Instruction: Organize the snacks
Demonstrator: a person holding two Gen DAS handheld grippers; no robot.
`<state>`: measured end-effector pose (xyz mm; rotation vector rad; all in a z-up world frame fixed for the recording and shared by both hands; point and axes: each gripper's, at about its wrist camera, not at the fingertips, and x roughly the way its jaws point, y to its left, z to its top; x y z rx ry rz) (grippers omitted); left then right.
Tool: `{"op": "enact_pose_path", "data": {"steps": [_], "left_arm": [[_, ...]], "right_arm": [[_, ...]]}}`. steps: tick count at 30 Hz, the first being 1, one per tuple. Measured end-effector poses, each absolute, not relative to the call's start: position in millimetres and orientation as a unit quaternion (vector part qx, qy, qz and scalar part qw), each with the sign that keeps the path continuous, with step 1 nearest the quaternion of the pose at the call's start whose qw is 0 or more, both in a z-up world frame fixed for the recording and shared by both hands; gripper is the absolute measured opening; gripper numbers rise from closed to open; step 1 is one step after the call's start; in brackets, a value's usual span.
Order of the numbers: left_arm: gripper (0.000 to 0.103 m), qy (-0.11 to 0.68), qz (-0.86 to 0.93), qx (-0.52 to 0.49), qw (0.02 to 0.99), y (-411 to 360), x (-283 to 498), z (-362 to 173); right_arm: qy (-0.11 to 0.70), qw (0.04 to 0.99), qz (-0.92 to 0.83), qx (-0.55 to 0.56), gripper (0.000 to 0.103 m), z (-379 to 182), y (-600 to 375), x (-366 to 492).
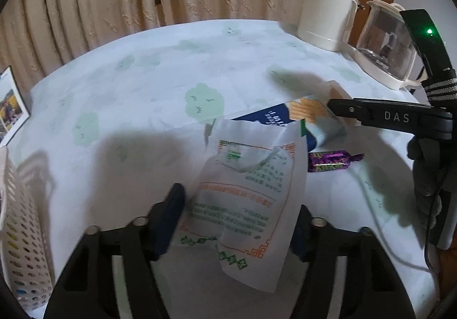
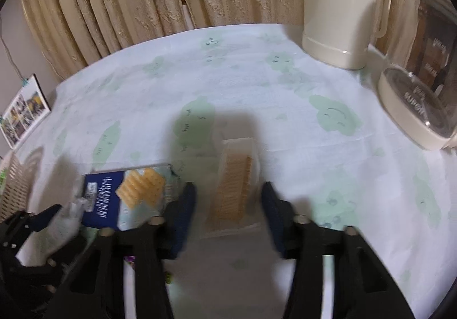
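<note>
In the left wrist view, the left gripper sits at the bottom centre of the frame with a white printed sachet between its blue pads; the jaws look closed onto the sachet, though the right pad is mostly hidden behind it. Just above it lies a blue cracker box, and to the right of the sachet a purple wrapped candy rests on the pale cloud-print tablecloth. A white perforated basket stands at the far left edge. In the right wrist view, the right gripper fills the lower centre, its jaws spread apart on either side of a clear tray of wafers, without clamping it. The cracker box is at its lower left. A cream thermos and a glass kettle occupy the upper right.
</note>
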<state>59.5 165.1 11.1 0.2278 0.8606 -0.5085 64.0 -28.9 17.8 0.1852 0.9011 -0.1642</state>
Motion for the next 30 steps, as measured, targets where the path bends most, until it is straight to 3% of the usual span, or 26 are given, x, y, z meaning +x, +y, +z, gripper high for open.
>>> {"op": "enact_pose_path", "data": {"steps": [3, 15, 30], "left_arm": [[0.045, 0.405, -0.23, 0.092, 0.88, 169, 56, 13], [0.044, 0.344, -0.221, 0.017, 0.912, 191, 31, 38], [0.041, 0.279, -0.172, -0.05, 0.943, 229, 9, 77]], "right_arm": [[0.434, 0.892, -0.075, 0.104, 0.026, 19, -34, 64], [0.398, 0.893, -0.032, 0.207, 0.025, 37, -65, 53], [0.378, 0.896, 0.029, 0.231, 0.025, 47, -55, 50]]}}
